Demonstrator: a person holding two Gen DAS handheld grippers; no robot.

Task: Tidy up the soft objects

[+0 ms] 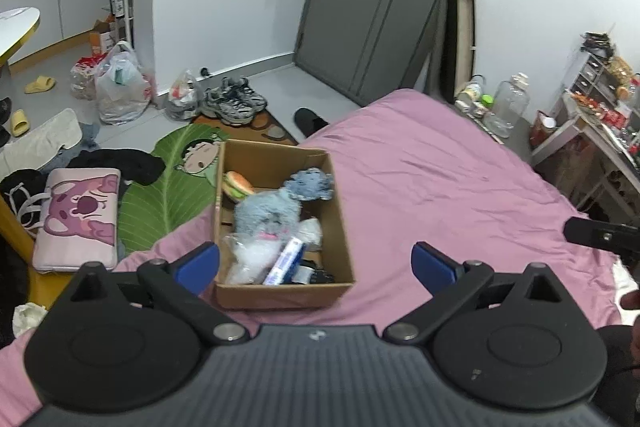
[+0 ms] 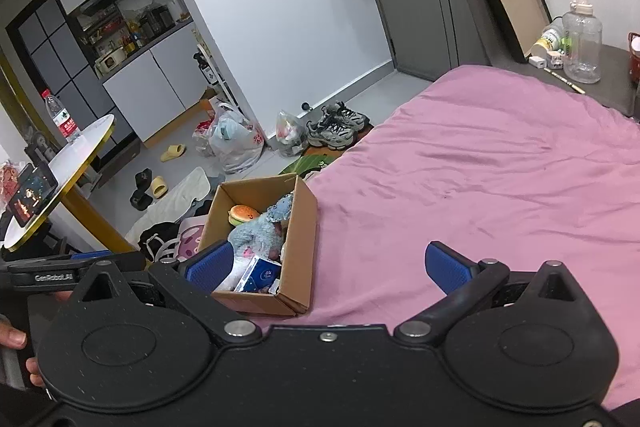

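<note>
Sitting at the near-left edge of the pink bedsheet (image 1: 420,171), the open brown cardboard box (image 1: 344,227) holds the task's soft things: a shaggy blue-grey plush toy (image 1: 268,215), a small burger-shaped soft toy (image 1: 237,183) against the far-left wall, a crinkled clear plastic bag (image 1: 252,259) and a blue-and-white carton (image 1: 286,261) towards the near wall.

The left gripper (image 1: 316,261) has its blue-padded fingers (image 1: 200,265) spread wide and empty. Seen from its wrist camera, the box's near end falls between the two fingers, the left pad just beside the box's near-left corner, the right pad over bare sheet; neither pad touches the cardboard or the plush.

The right gripper (image 2: 330,265) is likewise splayed wide with nothing in it. In its own view the left pad overlaps the box's near-left corner, while the right pad is over open sheet, well apart from the box.

To the right of the box the sheet runs wide and bare as far as the dark bedside ledge (image 2: 600,67) with a clear plastic jug (image 2: 582,43). Left of the box the bed drops off to a floor with a green leaf-shaped rug (image 1: 168,187), a pink bear-print cushion (image 1: 78,219) and grey trainers (image 1: 234,103).
</note>
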